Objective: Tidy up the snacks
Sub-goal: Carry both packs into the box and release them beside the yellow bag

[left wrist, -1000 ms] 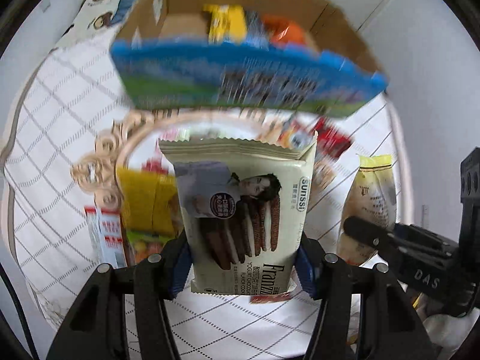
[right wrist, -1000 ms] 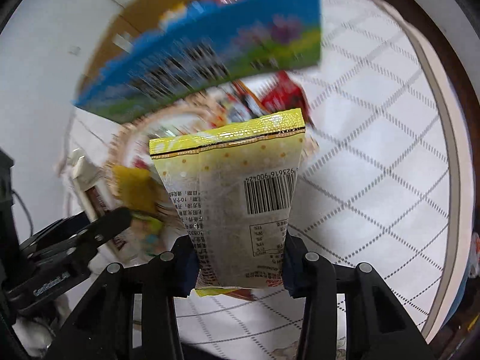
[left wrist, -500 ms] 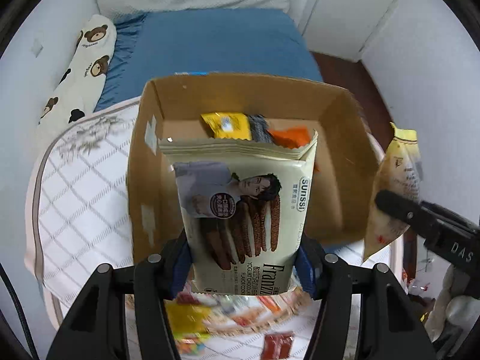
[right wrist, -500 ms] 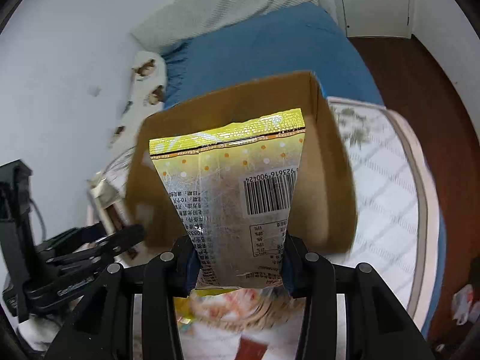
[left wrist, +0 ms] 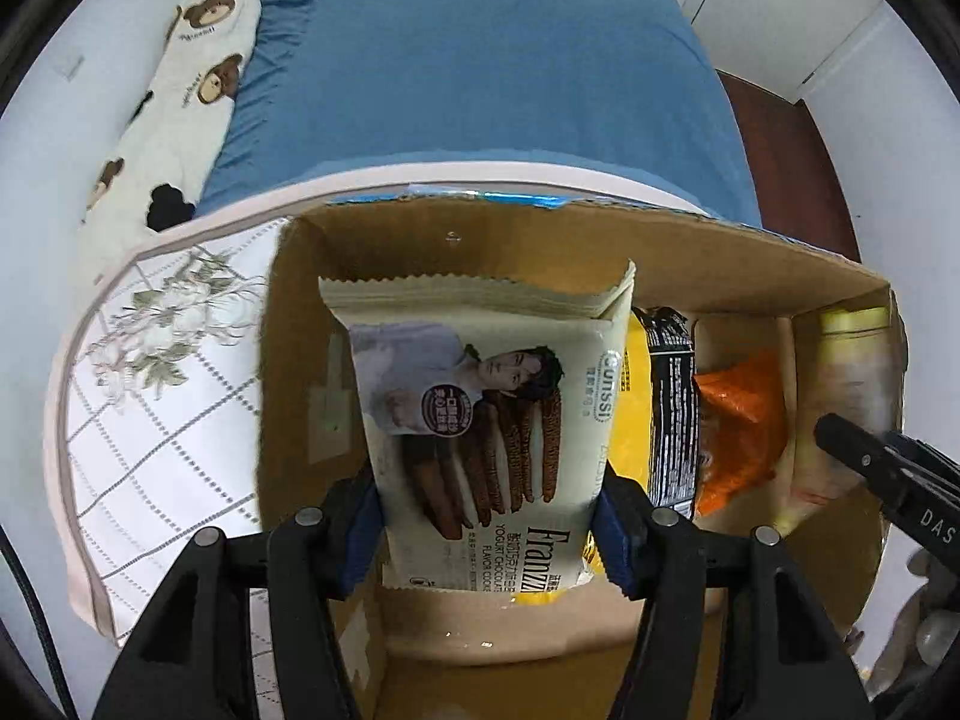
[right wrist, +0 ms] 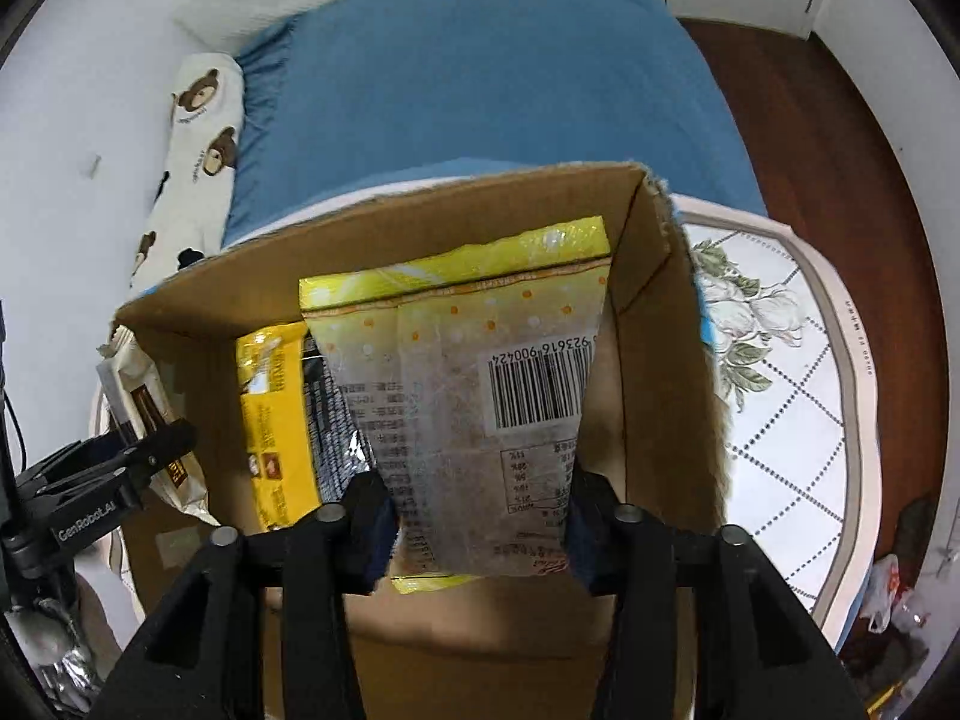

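Blue bedding (left wrist: 480, 90) fills the background beyond the cardboard box (left wrist: 600, 240), which stands on a quilted white surface (left wrist: 150, 420) with a bear-print pillow (left wrist: 198, 78) off past its far left corner.

We have both packets over the box's open top. The left gripper (left wrist: 486, 534) has its jaws clenched on the lower sides of the cookie packet (left wrist: 480, 420), which hangs upright by the box's left wall. The right gripper (right wrist: 480, 528) has a yellow pouch (right wrist: 468, 372) by the box's right wall; its jaws have just been opening, with the pouch between them and the pads apparently touching its sides (we cannot see any gap).

Both should handle as light, crinkly film bags – slick on the outside and yielding under the pads. We judge the cookies inside to be brittle, so a gentle pinch across the width, low on the packet as now, suits them better than a hard squeeze. The pouch looks softer and floppier and may sag or tip once freed.

Inside the box, a yellow-and-black packet (left wrist: 660, 408) and an orange packet (left wrist: 744, 420) lie in the middle, between our two. That leaves narrow slots along each side wall – room to lower straight down, little to swing sideways. The cardboard rims are the edges to clear on the way out, and each gripper is near the other across the box.
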`<act>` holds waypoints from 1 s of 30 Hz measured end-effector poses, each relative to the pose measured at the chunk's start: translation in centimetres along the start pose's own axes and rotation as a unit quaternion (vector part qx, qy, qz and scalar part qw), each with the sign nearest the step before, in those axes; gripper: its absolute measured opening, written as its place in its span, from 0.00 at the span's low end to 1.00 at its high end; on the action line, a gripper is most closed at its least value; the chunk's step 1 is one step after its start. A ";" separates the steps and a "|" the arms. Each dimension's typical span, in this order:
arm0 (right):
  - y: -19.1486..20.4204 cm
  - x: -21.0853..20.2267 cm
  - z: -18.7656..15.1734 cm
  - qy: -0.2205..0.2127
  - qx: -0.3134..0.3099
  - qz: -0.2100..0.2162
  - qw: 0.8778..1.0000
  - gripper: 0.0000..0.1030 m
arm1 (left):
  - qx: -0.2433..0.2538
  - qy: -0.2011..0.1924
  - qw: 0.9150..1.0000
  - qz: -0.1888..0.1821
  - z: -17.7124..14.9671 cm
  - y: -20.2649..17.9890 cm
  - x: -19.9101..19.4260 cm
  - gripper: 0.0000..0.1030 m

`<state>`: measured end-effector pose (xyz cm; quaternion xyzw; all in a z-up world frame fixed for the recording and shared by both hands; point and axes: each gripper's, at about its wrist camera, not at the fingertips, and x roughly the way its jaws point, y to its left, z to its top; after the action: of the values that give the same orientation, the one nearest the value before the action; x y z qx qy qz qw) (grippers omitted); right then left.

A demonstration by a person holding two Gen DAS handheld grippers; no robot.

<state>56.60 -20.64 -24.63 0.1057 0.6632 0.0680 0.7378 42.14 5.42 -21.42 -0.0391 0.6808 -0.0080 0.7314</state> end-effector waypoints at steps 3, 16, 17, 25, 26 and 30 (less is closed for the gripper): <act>0.0 0.4 0.4 -0.007 0.000 -0.001 1.000 0.87 | -0.003 -0.005 1.000 -0.004 0.4 0.3 0.4 0.75; 1.0 -0.6 -2.6 -0.036 -0.025 -0.021 0.999 0.89 | -0.007 -0.071 0.997 -0.009 -2.8 -0.6 -1.6 0.81; 1.1 -0.9 -3.1 -0.039 -0.027 -0.021 0.999 0.89 | -0.004 -0.075 0.997 -0.009 -3.3 -0.9 -2.0 0.81; 1.6 -4.1 -7.1 -0.084 -0.045 -0.032 0.995 0.89 | 0.003 -0.128 0.992 0.003 -7.5 -1.8 -5.2 0.81; 1.7 -4.6 -7.6 -0.089 -0.046 -0.032 0.994 0.89 | 0.003 -0.134 0.991 0.004 -8.0 -1.9 -5.8 0.81; 2.3 -6.9 -9.9 -0.116 -0.055 -0.039 0.991 0.89 | 0.001 -0.155 0.988 -0.005 -10.0 -2.2 -7.9 0.81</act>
<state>46.11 -19.41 -18.35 0.0463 0.5717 0.0631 0.8167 31.72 3.24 -14.14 -0.0421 0.5592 -0.0063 0.8279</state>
